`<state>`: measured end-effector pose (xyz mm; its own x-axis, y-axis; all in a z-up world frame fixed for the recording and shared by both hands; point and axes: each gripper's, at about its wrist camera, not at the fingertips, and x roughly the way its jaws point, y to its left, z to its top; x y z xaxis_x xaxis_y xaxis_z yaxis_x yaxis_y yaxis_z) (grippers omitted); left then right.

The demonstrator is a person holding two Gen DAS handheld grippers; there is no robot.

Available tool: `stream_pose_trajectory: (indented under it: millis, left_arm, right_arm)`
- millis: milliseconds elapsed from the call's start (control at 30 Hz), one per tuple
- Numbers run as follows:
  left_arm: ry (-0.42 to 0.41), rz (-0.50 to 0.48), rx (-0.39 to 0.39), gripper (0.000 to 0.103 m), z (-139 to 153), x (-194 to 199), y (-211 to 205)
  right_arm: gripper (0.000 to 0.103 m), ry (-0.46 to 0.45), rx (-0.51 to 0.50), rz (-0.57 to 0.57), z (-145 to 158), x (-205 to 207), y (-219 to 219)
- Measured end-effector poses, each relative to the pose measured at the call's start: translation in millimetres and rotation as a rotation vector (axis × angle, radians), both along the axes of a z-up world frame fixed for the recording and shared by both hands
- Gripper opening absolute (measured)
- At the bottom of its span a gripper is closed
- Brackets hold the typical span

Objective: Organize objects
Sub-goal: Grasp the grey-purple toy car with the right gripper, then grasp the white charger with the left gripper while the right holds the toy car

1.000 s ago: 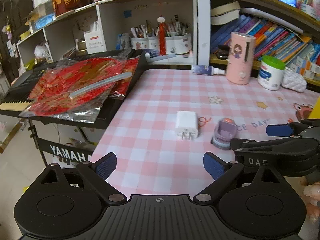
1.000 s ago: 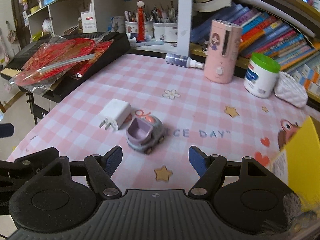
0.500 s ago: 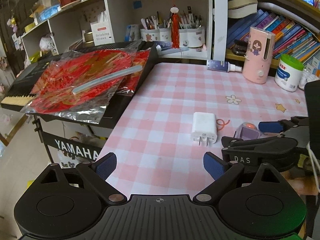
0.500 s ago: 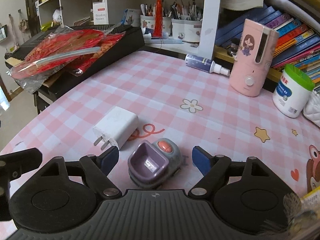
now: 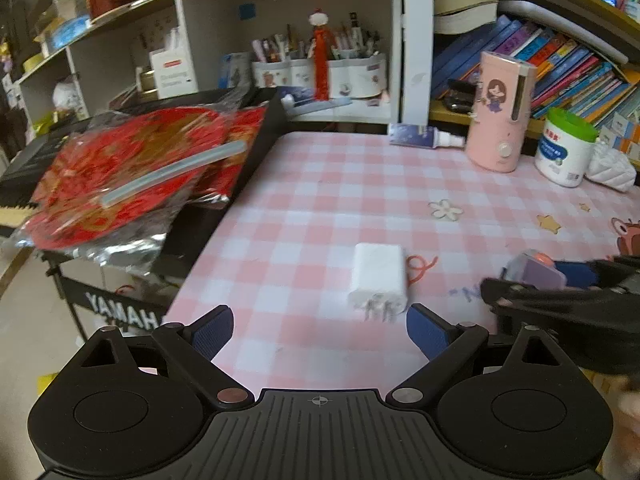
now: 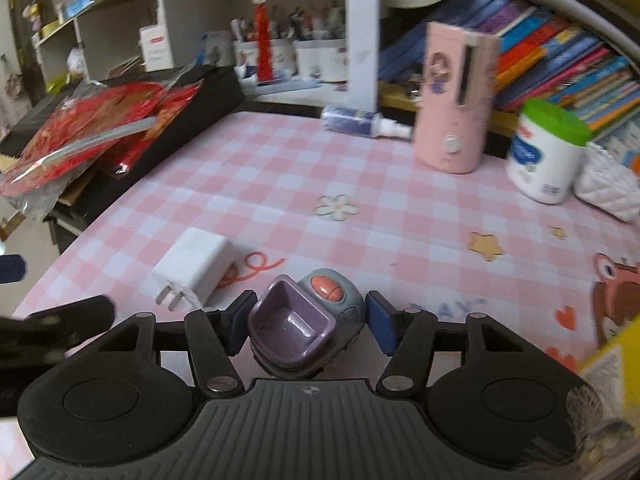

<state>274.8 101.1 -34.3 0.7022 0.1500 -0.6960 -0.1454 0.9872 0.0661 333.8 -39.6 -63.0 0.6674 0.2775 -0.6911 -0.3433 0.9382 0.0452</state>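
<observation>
Right gripper closing around glossy rounded toy car.

A table covered in pink-and-white checked cloth stands against white shelving. Pen pots fill one cubby, and colourful books lean in the shelf at the table's far right corner. A black Yamaha keyboard adjoins the table's left edge, above pale flooring.

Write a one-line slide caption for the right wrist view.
Right tongs closing around a purple toy car on the pink checked table, beside a white charger.
</observation>
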Motion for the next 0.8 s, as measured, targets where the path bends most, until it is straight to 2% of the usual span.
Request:
stream_pose_trajectory:
  millis: [167,200,400,667,800]
  left_arm:
    - [0.006,-0.025,0.000,0.092,-12.0,16.4,-7.5]
    - [0.009,-0.027,-0.001,0.087,-14.3,19.6,-8.4]
    - [0.020,-0.042,-0.031,0.074,-24.3,39.6,-14.1]
    - [0.052,-0.059,-0.011,0.059,-39.4,62.4,-20.8]
    - [0.063,-0.071,-0.007,0.047,-46.9,67.3,-21.8]
  right_arm:
    - [0.057,0.016,-0.005,-0.043,4.0,-4.4,-14.7]
    - [0.057,0.019,-0.004,-0.047,4.0,-4.7,-16.4]
    - [0.057,0.026,0.005,-0.040,5.1,-7.5,-20.4]
    - [0.057,0.029,0.007,-0.021,4.9,-7.6,-19.0]
    - [0.057,0.030,0.008,-0.018,4.8,-8.0,-19.2]
